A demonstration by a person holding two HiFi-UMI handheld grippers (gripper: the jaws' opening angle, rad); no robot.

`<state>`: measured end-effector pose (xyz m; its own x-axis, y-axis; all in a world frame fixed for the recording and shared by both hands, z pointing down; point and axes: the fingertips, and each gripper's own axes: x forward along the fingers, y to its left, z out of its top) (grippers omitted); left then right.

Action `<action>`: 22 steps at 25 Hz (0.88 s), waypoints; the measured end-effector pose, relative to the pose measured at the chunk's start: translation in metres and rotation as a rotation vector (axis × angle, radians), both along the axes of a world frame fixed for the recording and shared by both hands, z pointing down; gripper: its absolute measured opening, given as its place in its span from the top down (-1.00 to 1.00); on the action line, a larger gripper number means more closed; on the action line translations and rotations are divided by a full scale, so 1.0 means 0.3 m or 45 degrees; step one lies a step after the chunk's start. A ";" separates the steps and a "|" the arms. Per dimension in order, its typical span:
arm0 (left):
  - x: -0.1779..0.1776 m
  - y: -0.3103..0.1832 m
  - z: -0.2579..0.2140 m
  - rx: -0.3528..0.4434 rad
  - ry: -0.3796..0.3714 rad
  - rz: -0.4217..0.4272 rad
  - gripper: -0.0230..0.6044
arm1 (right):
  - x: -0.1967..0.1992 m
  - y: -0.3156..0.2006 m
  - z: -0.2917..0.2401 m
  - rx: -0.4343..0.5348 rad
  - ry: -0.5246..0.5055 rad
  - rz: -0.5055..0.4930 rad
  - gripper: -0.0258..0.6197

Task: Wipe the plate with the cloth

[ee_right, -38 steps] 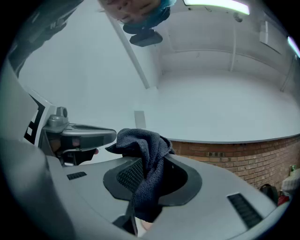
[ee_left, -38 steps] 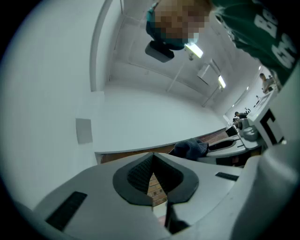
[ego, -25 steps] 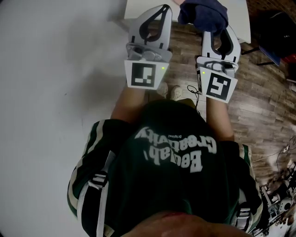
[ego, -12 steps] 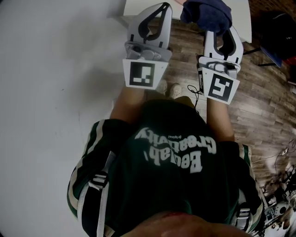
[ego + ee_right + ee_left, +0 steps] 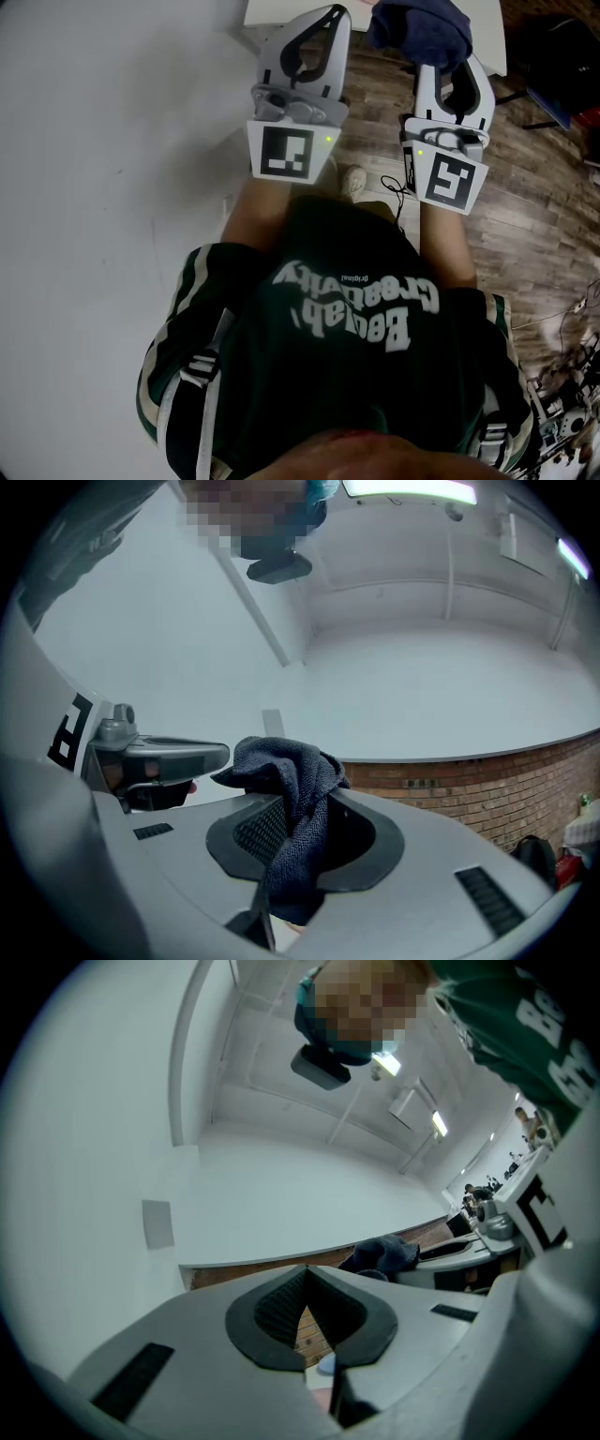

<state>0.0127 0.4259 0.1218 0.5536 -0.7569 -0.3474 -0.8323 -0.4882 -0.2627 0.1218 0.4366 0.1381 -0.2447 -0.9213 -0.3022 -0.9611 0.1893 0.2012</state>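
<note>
Cloth [image 5: 286, 789]: dark blue knit, clamped in the jaws of the right gripper [image 5: 452, 80], with a bunch left loose ahead of the tips, likely as the wiping pad. Left gripper [image 5: 306, 1274]: jaws together, nothing between, probably kept free to steady the plate. Plate: in none of the 3 views. Desk [image 5: 262, 11]: white edge just ahead of both grippers.

White tabletop [image 5: 486, 23], wood-plank floor [image 5: 534, 216], dark green lettered shirt [image 5: 347, 375], pale shoe [image 5: 354, 180], brick wall [image 5: 487, 789].
</note>
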 end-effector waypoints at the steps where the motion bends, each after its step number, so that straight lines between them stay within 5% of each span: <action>1: 0.002 0.002 0.000 0.003 -0.003 0.001 0.92 | 0.001 0.002 0.001 0.000 0.003 -0.002 0.66; 13: -0.015 -0.034 0.001 0.015 0.006 0.000 0.92 | -0.014 -0.033 -0.011 0.029 0.026 -0.028 0.66; 22: -0.046 -0.334 0.000 0.001 0.020 0.031 0.92 | -0.037 -0.311 -0.056 0.052 0.068 0.013 0.66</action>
